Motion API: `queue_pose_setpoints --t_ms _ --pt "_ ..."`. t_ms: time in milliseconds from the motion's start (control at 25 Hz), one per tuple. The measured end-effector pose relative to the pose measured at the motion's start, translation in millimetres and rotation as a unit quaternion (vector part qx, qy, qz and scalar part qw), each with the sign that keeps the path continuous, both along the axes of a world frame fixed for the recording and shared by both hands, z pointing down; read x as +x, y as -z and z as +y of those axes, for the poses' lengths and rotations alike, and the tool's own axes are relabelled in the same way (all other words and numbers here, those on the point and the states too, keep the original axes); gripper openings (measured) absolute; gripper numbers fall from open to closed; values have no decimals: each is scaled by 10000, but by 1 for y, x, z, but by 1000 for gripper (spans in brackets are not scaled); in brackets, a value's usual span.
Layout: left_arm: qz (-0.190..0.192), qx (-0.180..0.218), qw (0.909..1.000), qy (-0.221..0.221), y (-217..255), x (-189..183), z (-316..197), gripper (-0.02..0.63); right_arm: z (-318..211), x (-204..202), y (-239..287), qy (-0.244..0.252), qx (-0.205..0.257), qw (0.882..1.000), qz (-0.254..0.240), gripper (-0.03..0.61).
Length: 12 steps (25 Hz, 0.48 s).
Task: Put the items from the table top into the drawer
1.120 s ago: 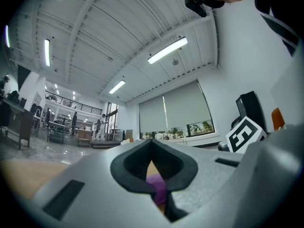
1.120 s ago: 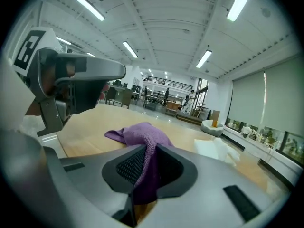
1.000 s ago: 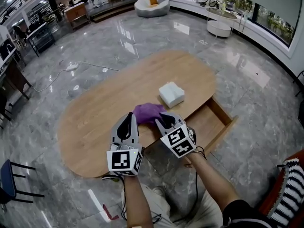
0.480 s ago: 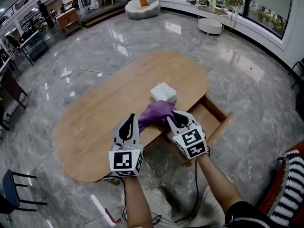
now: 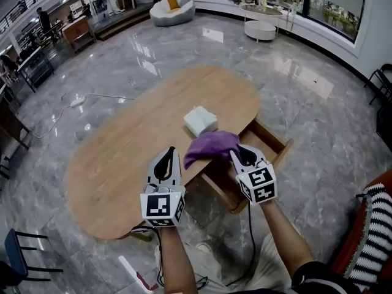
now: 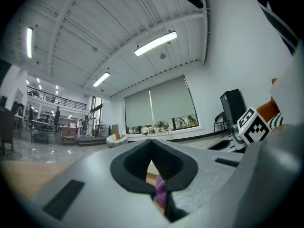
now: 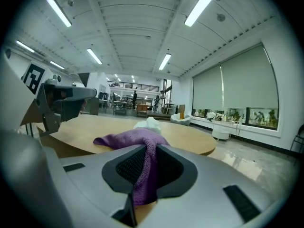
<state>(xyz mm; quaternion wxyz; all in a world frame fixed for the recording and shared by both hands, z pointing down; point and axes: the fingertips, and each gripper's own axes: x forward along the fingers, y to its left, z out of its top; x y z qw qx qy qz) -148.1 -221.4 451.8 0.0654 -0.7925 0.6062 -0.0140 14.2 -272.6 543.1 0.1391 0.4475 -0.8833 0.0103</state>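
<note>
My right gripper [image 5: 236, 156] is shut on a purple cloth [image 5: 211, 145]. It holds the cloth off the surface, over the wooden table's [image 5: 116, 158] front edge, beside the open drawer [image 5: 264, 141]. In the right gripper view the cloth [image 7: 135, 139] drapes forward from between the jaws of my right gripper [image 7: 147, 151]. A white box [image 5: 200, 120] sits on the table behind it. To the left my left gripper [image 5: 166, 162] hovers over the table edge, jaws shut and nothing in them. The left gripper view shows its tips [image 6: 151, 145] meeting, with a sliver of purple cloth [image 6: 160, 190] beyond.
The drawer sticks out of the table's right front side over the grey marble floor [image 5: 318, 121]. A striped seat [image 5: 373, 225] is at the far right, a dark chair [image 5: 24, 256] at the lower left. A cable [image 5: 55, 112] lies on the floor past the table.
The right gripper has carried the purple cloth rightward, off the table top and up to the drawer opening. The left gripper drifted slightly alongside.
</note>
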Motion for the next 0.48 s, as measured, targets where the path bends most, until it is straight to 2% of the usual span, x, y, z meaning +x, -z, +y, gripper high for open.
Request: queue_pose_setpoints --t_ms 480 --pt "-4 -18 9997 -238 -1 21 -4 4 3 41 -47 -452 -525 9974 212 72"
